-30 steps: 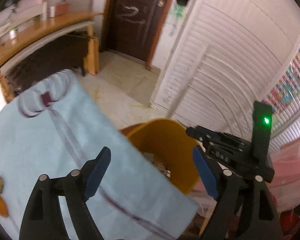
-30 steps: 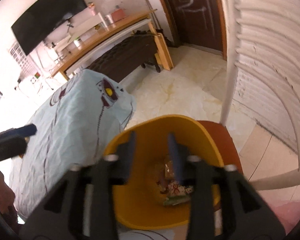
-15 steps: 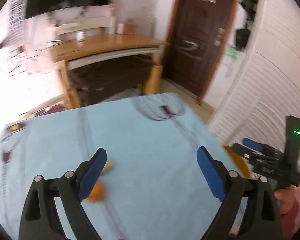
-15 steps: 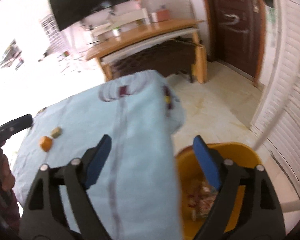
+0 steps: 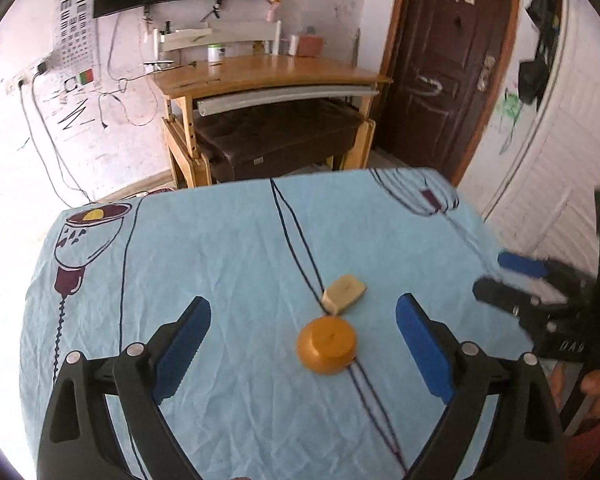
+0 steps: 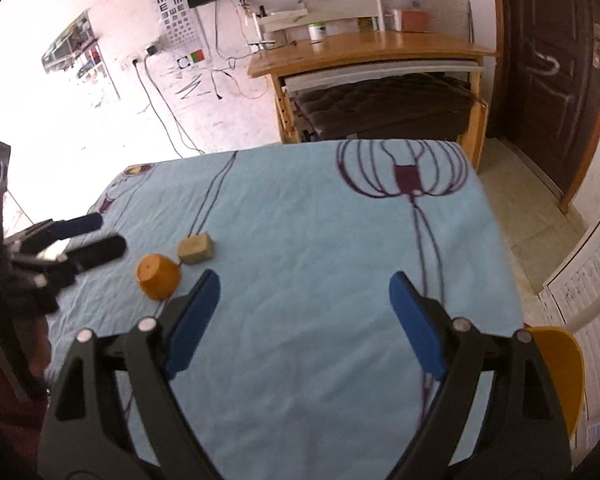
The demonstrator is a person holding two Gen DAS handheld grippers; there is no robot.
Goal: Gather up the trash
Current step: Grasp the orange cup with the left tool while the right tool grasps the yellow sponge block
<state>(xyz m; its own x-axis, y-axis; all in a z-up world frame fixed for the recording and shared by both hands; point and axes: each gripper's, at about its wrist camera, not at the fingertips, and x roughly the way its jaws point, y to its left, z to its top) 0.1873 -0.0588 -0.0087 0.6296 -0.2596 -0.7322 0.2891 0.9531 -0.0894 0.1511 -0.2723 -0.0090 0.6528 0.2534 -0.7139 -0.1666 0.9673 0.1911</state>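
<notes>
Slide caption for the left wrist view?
Open left gripper over a blue tablecloth, facing an orange cup and beige block.

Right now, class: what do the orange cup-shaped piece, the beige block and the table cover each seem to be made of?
Orange cup-shaped piece: probably plastic, since it is smooth, evenly coloured and slightly glossy. Beige block: matte and pale, maybe foam or wood; unclear. Table cover: woven cloth, creased, with printed lines.

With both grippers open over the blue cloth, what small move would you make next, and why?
Probably lower the left gripper onto the orange piece. Its jaws stand open and empty with that piece almost between them, while the beige piece lies just beyond. The right gripper, also empty, sits farther from both.
</notes>
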